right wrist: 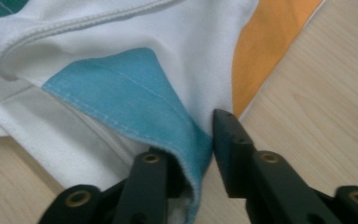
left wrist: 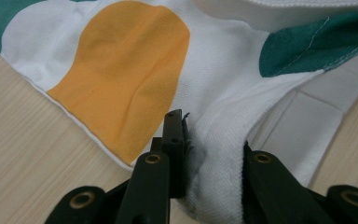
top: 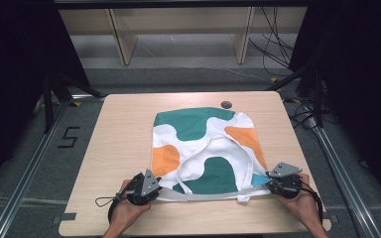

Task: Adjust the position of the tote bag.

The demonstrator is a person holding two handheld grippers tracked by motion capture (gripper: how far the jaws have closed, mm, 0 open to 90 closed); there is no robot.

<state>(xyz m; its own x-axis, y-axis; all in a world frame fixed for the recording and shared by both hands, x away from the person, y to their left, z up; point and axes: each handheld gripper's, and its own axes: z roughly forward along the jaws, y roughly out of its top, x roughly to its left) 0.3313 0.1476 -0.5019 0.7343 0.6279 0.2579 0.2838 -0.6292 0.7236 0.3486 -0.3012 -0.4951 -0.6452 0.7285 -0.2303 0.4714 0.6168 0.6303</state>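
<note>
A cloth bag (top: 203,144) patterned in white, green and orange lies flat on the wooden table (top: 124,129), its white straps looped across its middle. My left gripper (top: 159,188) is at the bag's near left corner. In the left gripper view, the gripper (left wrist: 212,149) has bunched white fabric of the bag (left wrist: 121,79) squeezed between its jaws. My right gripper (top: 266,182) is at the near right corner. In the right gripper view, the gripper (right wrist: 193,144) is shut on a light blue corner of the bag (right wrist: 130,93). A hand holds each gripper near the table's front edge.
A small dark round hole (top: 226,104) sits in the table top just behind the bag. Bare wood runs left and right of the bag. Beyond the table stand pale shelf legs (top: 121,42) and loose cables (top: 273,49); metal rails (top: 25,173) flank the table.
</note>
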